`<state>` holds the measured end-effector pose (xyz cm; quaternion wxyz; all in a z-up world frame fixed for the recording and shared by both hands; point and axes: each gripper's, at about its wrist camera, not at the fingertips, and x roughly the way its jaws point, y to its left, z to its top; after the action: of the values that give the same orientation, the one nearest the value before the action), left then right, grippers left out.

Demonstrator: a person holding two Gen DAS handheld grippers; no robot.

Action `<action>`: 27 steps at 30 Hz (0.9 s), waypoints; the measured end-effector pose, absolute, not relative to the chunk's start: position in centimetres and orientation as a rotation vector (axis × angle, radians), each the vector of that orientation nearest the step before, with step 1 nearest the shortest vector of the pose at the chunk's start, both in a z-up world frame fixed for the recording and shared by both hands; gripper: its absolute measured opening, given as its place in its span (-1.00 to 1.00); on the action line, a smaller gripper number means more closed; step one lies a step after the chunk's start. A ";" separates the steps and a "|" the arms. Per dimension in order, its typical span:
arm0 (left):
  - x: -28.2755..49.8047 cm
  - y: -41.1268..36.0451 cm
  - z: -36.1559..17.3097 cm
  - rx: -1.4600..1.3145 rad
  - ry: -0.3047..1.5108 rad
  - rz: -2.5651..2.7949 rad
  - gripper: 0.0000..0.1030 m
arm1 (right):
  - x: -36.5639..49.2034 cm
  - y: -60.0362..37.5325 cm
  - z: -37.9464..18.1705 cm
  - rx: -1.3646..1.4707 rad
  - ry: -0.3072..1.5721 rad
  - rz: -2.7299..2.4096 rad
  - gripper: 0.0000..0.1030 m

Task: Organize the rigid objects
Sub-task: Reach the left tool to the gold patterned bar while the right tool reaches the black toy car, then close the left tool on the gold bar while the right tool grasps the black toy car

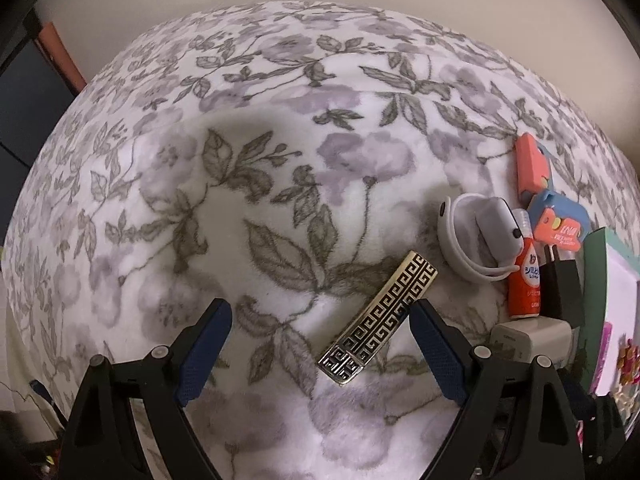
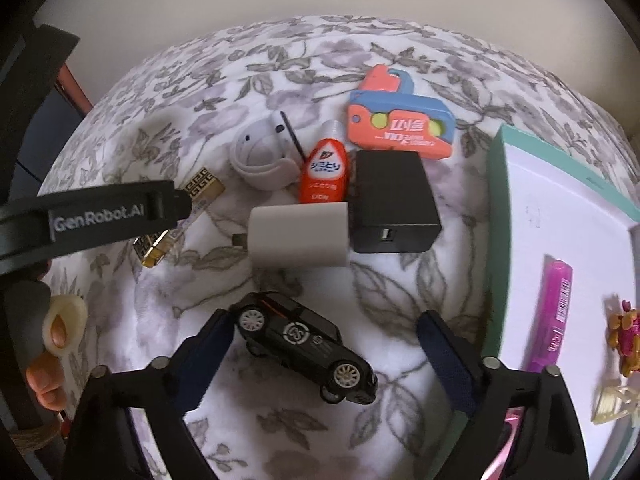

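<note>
A gold and black patterned lighter (image 1: 378, 318) lies on the floral blanket between the open jaws of my left gripper (image 1: 320, 316), close to the right finger. In the right wrist view the lighter (image 2: 176, 216) is partly hidden by the left gripper's body. My right gripper (image 2: 324, 334) is open around a black toy car (image 2: 306, 346), whose rear touches the left finger. Behind the car lie a white charger (image 2: 298, 236), a black charger (image 2: 390, 202), an orange bottle (image 2: 322, 174), a white wristband (image 2: 262, 160) and an orange and blue toy (image 2: 400, 122).
A teal-rimmed white box (image 2: 496, 216) stands at the right, holding a pink pen (image 2: 550, 316) and small trinkets (image 2: 624, 340). The same cluster shows at the right of the left wrist view, with the bottle (image 1: 526, 280) and wristband (image 1: 472, 240). A wall is behind the bed.
</note>
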<state>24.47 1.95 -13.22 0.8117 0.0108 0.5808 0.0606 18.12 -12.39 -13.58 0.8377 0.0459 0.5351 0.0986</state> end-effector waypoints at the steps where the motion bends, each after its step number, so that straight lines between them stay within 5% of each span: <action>1: 24.4 1.9 -13.2 0.034 1.240 0.128 0.76 | 18.0 -12.6 -13.5 0.094 1.133 0.205 0.72; 6: 24.6 1.0 -13.8 0.088 1.250 0.121 0.70 | 17.6 -13.1 -13.2 0.112 1.150 0.198 0.57; 15: 24.1 -0.4 -13.8 0.114 1.260 0.064 0.11 | 16.5 -12.7 -13.4 0.087 1.185 0.234 0.52; 17: 23.7 -1.1 -13.6 0.113 1.261 0.041 -0.14 | 16.4 -12.7 -13.3 0.095 1.192 0.246 0.52; 27: 21.9 -2.6 -13.2 0.147 1.294 0.042 -0.46 | 15.4 -12.7 -13.3 0.079 1.205 0.274 0.35</action>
<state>21.94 -2.55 -13.23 0.7952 0.0682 0.6022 0.0195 15.38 -12.70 -13.34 0.8144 0.0369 0.5648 0.1283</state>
